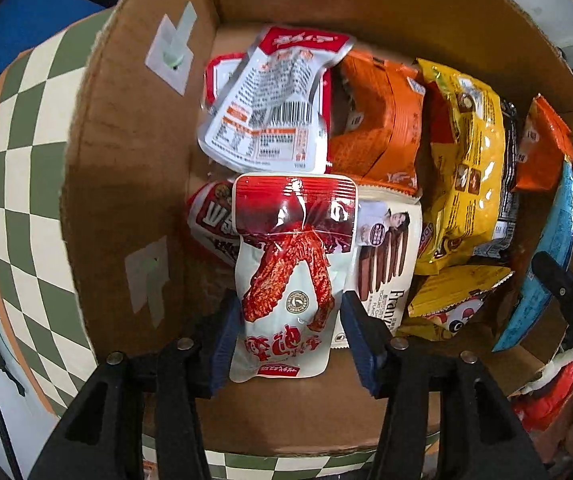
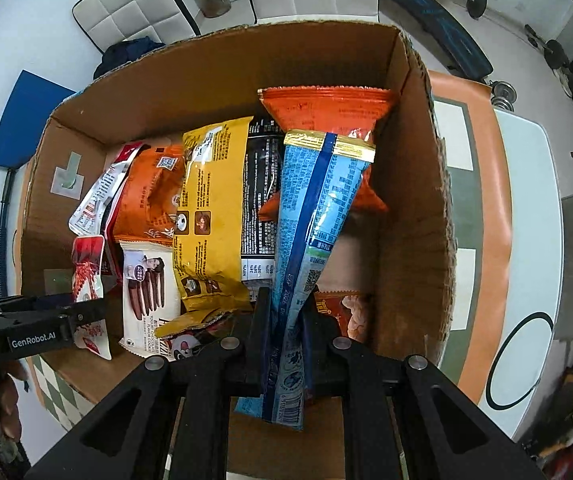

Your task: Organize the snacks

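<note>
At far left the cardboard box (image 1: 126,168) wall hides part of the checkered cloth (image 1: 26,152) beneath it. Inside, a white pouch (image 1: 266,104) with its printed back up covers most of a red-edged packet below. Nearer the camera, the left gripper (image 1: 286,332) has its blue pads at either edge of the chicken-wing pouch (image 1: 290,264); whether they press it or just flank it is hard to judge. That pouch overlaps a red bag, cut off behind it, and the chocolate biscuit pack (image 1: 386,256). Rightward stand an orange bag (image 1: 378,128) and a yellow bag (image 1: 466,176), a black packet barely showing between. At right, the right gripper (image 2: 284,336) is clamped narrow on the blue snack bag (image 2: 318,216), which leans upright in the box; its lower end hangs out of frame edge behind the jaws
</note>
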The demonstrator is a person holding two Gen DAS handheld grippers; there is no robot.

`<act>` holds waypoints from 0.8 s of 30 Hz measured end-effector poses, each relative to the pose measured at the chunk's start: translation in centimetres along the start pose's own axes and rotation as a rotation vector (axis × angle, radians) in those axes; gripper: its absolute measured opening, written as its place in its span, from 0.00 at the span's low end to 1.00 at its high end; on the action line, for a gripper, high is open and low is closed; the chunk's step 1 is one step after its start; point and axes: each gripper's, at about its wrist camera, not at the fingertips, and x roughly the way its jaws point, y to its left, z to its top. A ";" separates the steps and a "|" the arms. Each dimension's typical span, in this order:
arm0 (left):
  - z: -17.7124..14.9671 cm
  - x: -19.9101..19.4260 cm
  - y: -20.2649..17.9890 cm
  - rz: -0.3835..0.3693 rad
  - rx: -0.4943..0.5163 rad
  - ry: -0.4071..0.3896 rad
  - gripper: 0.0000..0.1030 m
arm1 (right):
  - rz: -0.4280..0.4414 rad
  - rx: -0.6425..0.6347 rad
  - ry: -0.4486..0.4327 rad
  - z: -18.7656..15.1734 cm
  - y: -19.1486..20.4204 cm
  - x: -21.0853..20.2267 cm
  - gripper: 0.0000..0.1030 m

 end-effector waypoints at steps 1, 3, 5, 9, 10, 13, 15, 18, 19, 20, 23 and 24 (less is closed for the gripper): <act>-0.1 0.1 0.0 -0.006 0.000 0.005 0.50 | 0.000 -0.002 0.003 0.0 0.1 0.1 0.15; -0.3 0.2 0.2 -0.016 -0.006 0.008 0.50 | 0.001 0.000 0.011 0.0 0.1 0.2 0.16; -0.5 0.1 0.4 -0.031 -0.008 0.011 0.52 | -0.009 -0.005 0.023 0.0 0.4 0.4 0.17; -0.6 -0.8 1.0 -0.043 -0.016 -0.011 0.70 | -0.013 -0.003 0.027 -0.1 0.6 -0.1 0.58; -0.6 -1.1 1.0 -0.036 -0.012 -0.022 0.75 | -0.013 -0.003 0.026 -0.1 0.6 -0.3 0.64; -0.9 -2.1 0.9 -0.017 -0.001 -0.053 0.86 | -0.016 -0.006 0.018 -0.1 0.8 -1.1 0.73; -1.0 -2.8 0.8 -0.008 0.005 -0.071 0.87 | -0.017 -0.004 0.017 -0.1 0.9 -1.5 0.82; -1.5 -3.9 0.3 0.008 0.013 -0.105 0.87 | -0.026 0.003 0.015 -0.3 1.1 -2.2 0.90; -1.6 -4.3 0.3 0.014 0.015 -0.120 0.89 | -0.028 0.005 0.013 -0.5 1.1 -2.4 0.92; -1.8 -4.7 0.1 0.023 0.018 -0.137 0.93 | -0.035 0.009 0.010 -0.7 1.1 -2.6 0.94; -2.6 -5.8 -0.5 0.051 0.033 -0.184 0.99 | -0.043 0.026 0.004 -1.3 1.0 -3.0 0.98; -2.8 -6.0 -0.6 0.057 0.036 -0.195 0.99 | -0.047 0.032 0.002 -1.4 0.9 -3.1 0.98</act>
